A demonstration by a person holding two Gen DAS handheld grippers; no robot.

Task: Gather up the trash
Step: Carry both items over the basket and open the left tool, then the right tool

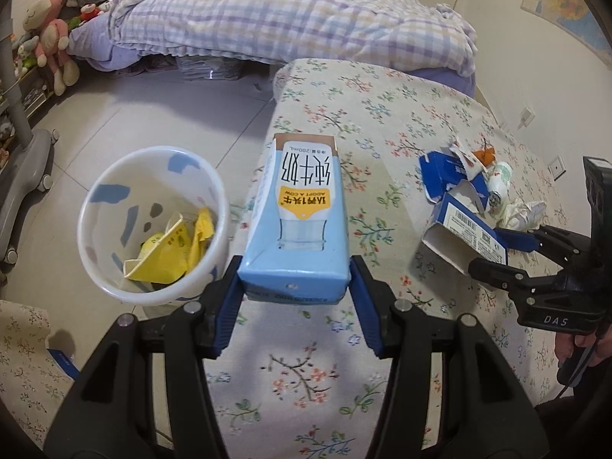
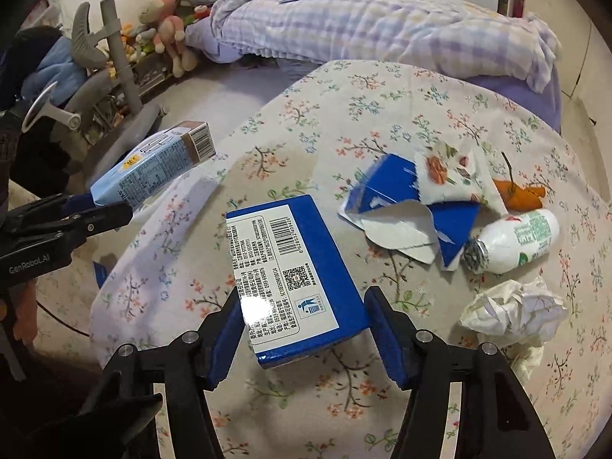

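1. Left wrist view: the left gripper [image 1: 293, 290] is clamped on the bottom end of a pale blue milk carton [image 1: 296, 214], a pad pressed against each side, so the carton sticks out forward and hangs clear of the flowered table [image 1: 382, 122]. Holding it by the end leaves its length free to tip into something.
2. Same view: the white bin [image 1: 153, 225] stands on the floor just left of the table edge, mouth up, with yellow wrappers [image 1: 172, 248] already inside. The carton is near it but not yet over the opening; I judge the bin is where the carton is headed.
3. Same view, far right: the right gripper [image 1: 493, 252] has its fingers on either side of a dark blue box [image 1: 466, 241], beside the rest of the litter.
4. Right wrist view: the right gripper [image 2: 306, 329] grips that dark blue box [image 2: 294, 275] by its near end, and the box appears lifted off the cloth. Its printed back faces up.
5. Same view: waiting on the table are a torn blue carton [image 2: 397, 206], a white bottle [image 2: 512, 239] on its side, a crumpled paper [image 2: 512, 311] and an orange scrap [image 2: 520, 195], all bunched close together.
6. Same view, left: the left gripper [image 2: 99, 210] carries the milk carton [image 2: 153, 164] out past the table edge.
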